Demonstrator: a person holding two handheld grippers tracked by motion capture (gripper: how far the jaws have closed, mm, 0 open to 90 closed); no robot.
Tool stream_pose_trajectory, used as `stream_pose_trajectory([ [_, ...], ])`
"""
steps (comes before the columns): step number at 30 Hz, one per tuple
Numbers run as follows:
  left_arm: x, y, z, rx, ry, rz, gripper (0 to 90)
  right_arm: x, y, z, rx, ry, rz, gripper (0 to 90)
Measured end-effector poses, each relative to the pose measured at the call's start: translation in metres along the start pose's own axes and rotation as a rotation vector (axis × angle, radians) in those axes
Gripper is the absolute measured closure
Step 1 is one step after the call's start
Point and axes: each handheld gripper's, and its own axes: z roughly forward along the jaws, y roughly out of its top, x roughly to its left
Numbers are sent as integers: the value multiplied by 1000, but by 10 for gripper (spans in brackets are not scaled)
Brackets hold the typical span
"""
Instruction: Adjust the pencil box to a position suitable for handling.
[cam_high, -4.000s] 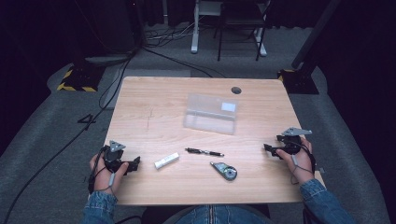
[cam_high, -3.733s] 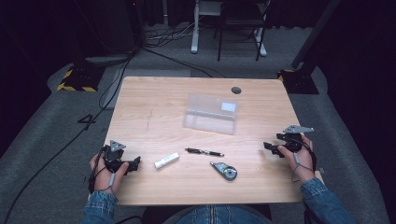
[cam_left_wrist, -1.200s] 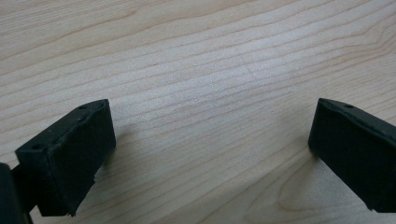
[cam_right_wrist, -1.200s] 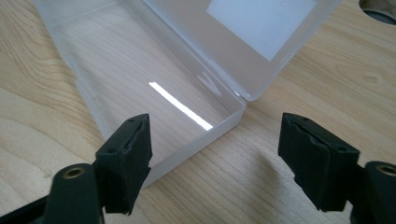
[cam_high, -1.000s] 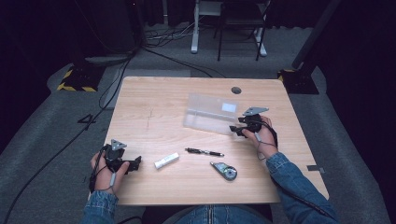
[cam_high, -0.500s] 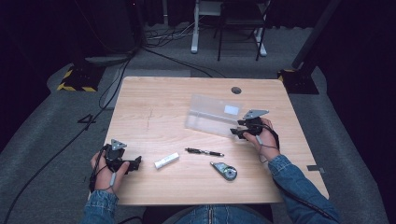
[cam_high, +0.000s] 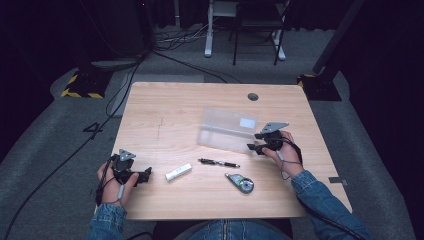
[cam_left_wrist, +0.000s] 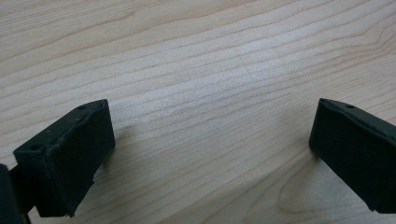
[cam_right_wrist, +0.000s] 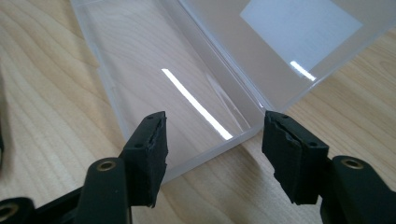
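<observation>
While the left gripper (cam_high: 145, 174) rests at the table's (cam_high: 165, 107) near-left corner, jaws spread wide w/ nothing but bare wood between them in the left gripper view, the right gripper (cam_high: 253, 142) sits at the right end of the clear plastic case (cam_high: 227, 129). Case lies open near table centre, lid w/ a white label (cam_high: 247, 123) folded back. In the right gripper view the jaws are parted, straddling the near corner of the case's tray (cam_right_wrist: 177, 107); can't tell if either pad touches it. Near the front edge, L to R: white marker-like stick (cam_high: 178, 172), black pen (cam_high: 218, 163), small grey roller-type tool (cam_high: 240, 183), all well apart from both grippers.
</observation>
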Motion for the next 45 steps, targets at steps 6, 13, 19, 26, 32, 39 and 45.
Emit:
stream_pose_trajectory([
  [6,0,0,0,1,0,0,4,5,-3,-4,5,20,-13,407],
  [13,0,0,0,1,-1,1,4,10,-5,-7,8,31,-23,406],
  [19,0,0,0,0,-1,0,4,13,-6,-10,11,44,-28,402],
  [26,0,0,0,0,0,1,4,16,-7,-12,20,56,-32,367],
  [32,0,0,0,1,-2,4,3,18,-4,-15,11,55,-25,334],
  [39,0,0,0,1,-4,7,4,16,1,-23,-5,40,-16,321],
  [45,0,1,1,-1,-3,7,4,11,7,-36,-33,21,12,319],
])
